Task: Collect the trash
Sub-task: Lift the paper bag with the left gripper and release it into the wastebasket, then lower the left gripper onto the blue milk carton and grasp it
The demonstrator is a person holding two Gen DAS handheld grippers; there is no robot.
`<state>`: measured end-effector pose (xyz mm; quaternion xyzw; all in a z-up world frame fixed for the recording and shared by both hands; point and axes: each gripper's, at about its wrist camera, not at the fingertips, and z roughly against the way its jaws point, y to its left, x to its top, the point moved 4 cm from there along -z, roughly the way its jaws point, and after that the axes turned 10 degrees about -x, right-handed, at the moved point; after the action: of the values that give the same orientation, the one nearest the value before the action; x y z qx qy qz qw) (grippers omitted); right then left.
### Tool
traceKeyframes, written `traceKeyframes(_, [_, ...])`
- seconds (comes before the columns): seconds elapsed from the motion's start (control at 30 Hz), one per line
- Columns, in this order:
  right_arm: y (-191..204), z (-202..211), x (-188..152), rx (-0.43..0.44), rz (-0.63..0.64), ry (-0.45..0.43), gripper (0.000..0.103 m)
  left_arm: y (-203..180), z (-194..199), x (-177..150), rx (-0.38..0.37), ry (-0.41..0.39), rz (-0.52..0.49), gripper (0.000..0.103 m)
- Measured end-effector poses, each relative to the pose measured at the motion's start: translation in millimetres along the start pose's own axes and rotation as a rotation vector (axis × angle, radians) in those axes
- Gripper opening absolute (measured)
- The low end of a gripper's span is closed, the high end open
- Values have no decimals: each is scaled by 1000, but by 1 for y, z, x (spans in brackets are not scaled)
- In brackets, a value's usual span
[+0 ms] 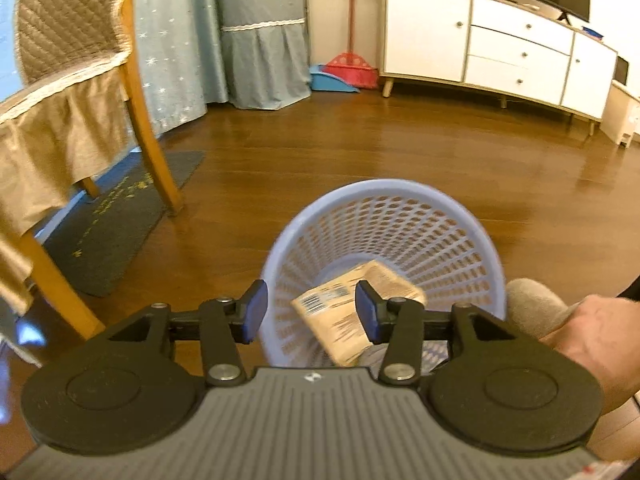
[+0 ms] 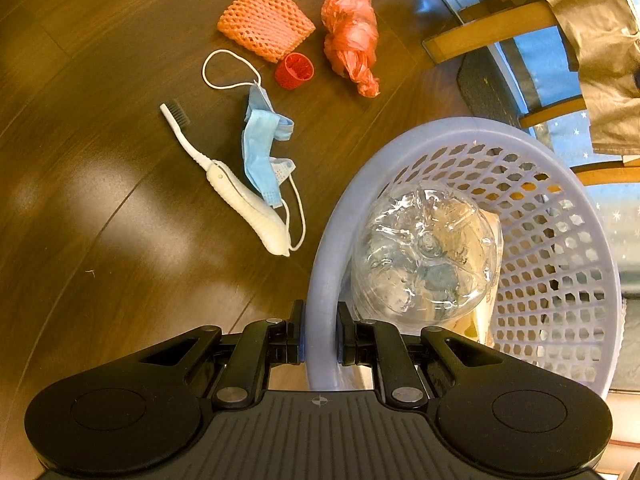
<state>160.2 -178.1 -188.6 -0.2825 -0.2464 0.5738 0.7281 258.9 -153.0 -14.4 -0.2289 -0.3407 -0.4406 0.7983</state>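
A lilac mesh basket (image 1: 400, 200) stands on the wooden floor. My left gripper (image 1: 311, 308) hangs open over its mouth, and a brown paper package (image 1: 344, 320) with a barcode lies tilted inside, below the fingers. My right gripper (image 2: 320, 332) is shut on the basket rim (image 2: 460, 128). A crushed clear plastic bottle (image 2: 424, 256) lies in the basket over the package (image 2: 486, 304). Loose on the floor to the left are a white toothbrush (image 2: 236, 192), a blue face mask (image 2: 260, 144), an orange foam net (image 2: 264, 22), a red cap (image 2: 294, 70) and an orange plastic bag (image 2: 352, 36).
A wooden chair (image 1: 148, 128) with a beige cover stands left over a dark mat (image 1: 120, 224). Curtains (image 1: 256, 40), a red broom (image 1: 352, 66) with a blue dustpan, and a white cabinet (image 1: 500, 48) line the far wall. A hand (image 1: 592, 332) shows at the right.
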Motion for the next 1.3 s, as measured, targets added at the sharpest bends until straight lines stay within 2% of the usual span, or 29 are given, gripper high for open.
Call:
traceKeyframes(0.23, [2, -2, 0, -16, 12, -4, 10, 33, 16, -42, 75, 70, 20, 52])
traceKeyframes(0.47, [-3, -10, 0, -41, 23, -4, 10, 61, 28, -113, 148, 193, 30, 55])
traceKeyframes(0.77, [-17, -22, -1, -52, 38, -2, 10, 79, 37, -186, 199, 288, 76, 65])
traceKeyframes(1.0, [-21, -25, -6, -74, 155, -71, 10, 104, 36, -226, 250, 316, 145, 67])
traceKeyframes(1.1, [-26, -29, -11, -81, 173, -89, 9, 113, 40, -242, 271, 326, 187, 67])
traceKeyframes(1.17, [-28, -33, -17, -70, 180, -92, 4, 117, 43, -250, 280, 332, 200, 68])
traceKeyframes(1.3, [-31, -43, -21, -68, 186, -91, 3, 122, 50, -262, 297, 338, 228, 70])
